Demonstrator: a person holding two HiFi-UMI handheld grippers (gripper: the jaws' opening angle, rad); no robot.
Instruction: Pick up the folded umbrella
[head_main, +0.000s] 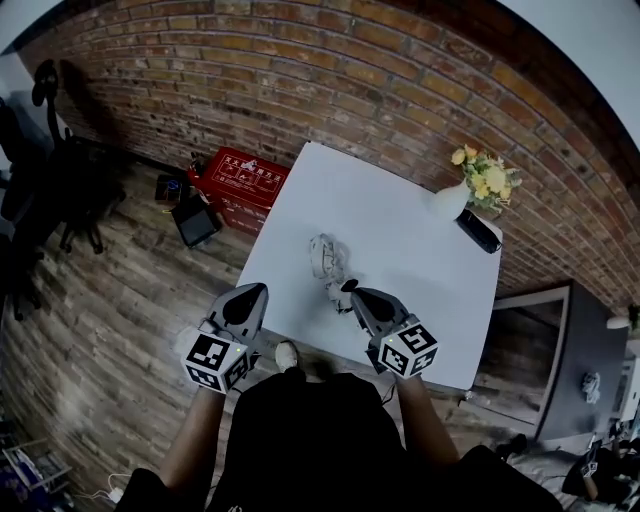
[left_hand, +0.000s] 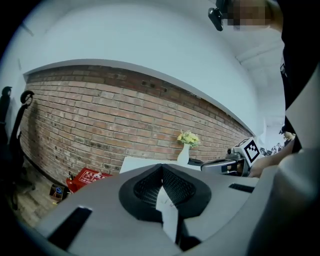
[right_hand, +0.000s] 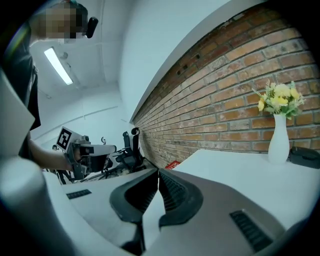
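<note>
A white, grey-patterned folded umbrella (head_main: 325, 258) lies loosely bundled on the white table (head_main: 400, 250), near its front edge. My right gripper (head_main: 350, 288) is shut and empty, with its tip just in front of the umbrella's near end; I cannot tell whether they touch. My left gripper (head_main: 260, 290) is also shut and empty, and hovers off the table's left front corner, over the wooden floor. In the left gripper view the jaws (left_hand: 161, 169) meet with nothing between them. The right gripper view shows its jaws (right_hand: 158, 172) closed as well. Neither gripper view shows the umbrella.
A white vase of yellow flowers (head_main: 455, 198) and a black oblong object (head_main: 478, 231) stand at the table's far right by the brick wall (head_main: 300, 70). Red boxes (head_main: 240, 178) and a dark case (head_main: 195, 220) lie on the floor at the left. A black chair (head_main: 60, 160) stands further left.
</note>
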